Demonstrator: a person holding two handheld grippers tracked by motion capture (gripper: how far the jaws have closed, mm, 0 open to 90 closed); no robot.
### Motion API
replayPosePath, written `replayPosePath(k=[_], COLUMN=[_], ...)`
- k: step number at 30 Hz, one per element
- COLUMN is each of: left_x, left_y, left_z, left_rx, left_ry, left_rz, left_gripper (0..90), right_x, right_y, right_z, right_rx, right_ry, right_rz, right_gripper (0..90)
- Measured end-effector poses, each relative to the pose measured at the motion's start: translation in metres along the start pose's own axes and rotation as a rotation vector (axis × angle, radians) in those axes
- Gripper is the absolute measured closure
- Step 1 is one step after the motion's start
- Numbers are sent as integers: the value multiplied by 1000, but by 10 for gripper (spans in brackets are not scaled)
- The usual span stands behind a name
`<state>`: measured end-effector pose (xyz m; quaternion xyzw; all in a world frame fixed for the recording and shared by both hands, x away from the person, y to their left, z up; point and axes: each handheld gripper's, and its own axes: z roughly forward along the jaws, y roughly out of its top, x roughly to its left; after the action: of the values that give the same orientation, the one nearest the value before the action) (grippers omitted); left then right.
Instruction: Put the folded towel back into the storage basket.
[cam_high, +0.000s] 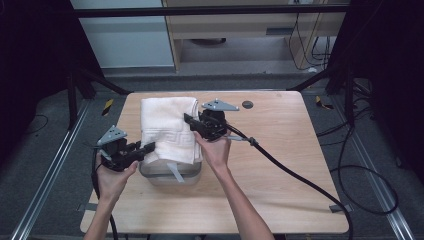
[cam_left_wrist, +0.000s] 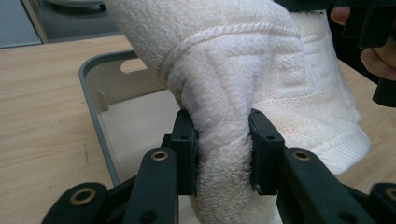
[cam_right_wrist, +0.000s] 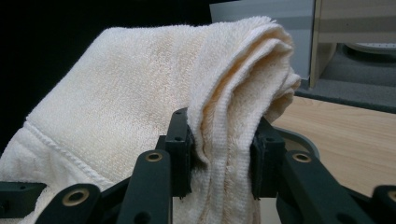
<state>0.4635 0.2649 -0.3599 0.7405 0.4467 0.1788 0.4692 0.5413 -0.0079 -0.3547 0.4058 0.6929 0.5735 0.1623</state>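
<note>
High view: folded white towel (cam_high: 167, 129) sat centre-left of frame, held over a grey plastic bin (cam_high: 172, 173) on the wooden desk (cam_high: 270, 165). Left gripper (cam_high: 146, 148) at lower left of the towel, jaws clamped on its near-left corner. Right gripper (cam_high: 189, 120) at the towel's right edge, just above mid-frame, jaws clamped on that edge. Black cable (cam_high: 295, 175) ran from the right gripper toward the lower right of frame.

Left gripper view: jaws rose from bottom centre, closed on a thick fold of towel (cam_left_wrist: 224, 154). Bin (cam_left_wrist: 93, 107) w/ grey rim lay behind at centre-left, desk (cam_left_wrist: 42, 121) at left. The other hand (cam_left_wrist: 373, 56) showed at upper right.

Right gripper view: jaws at bottom centre pinched the towel's layered edge (cam_right_wrist: 224, 154); rest of the cloth spread to the upper left. Desk (cam_right_wrist: 345, 140) at right, bin rim (cam_right_wrist: 303, 140) just behind the right jaw.
</note>
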Motion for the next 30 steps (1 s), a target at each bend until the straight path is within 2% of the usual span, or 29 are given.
replayPosePath(k=[15,19,30], left_x=[19,21,24], left_y=[-19,-24,-35], left_z=[24,29,42], left_rx=[77,95,132], left_ry=[17,20,36], left_rz=[-27,-34,-45], left_gripper=[671,671,669], right_x=[-6,-7,-12], right_y=[-23,-30,-45], right_z=[28,33,43], right_rx=[72,92,131], right_ry=[-33,-45,-64], right_rz=[9,-2,13], right_gripper=[662,662,659])
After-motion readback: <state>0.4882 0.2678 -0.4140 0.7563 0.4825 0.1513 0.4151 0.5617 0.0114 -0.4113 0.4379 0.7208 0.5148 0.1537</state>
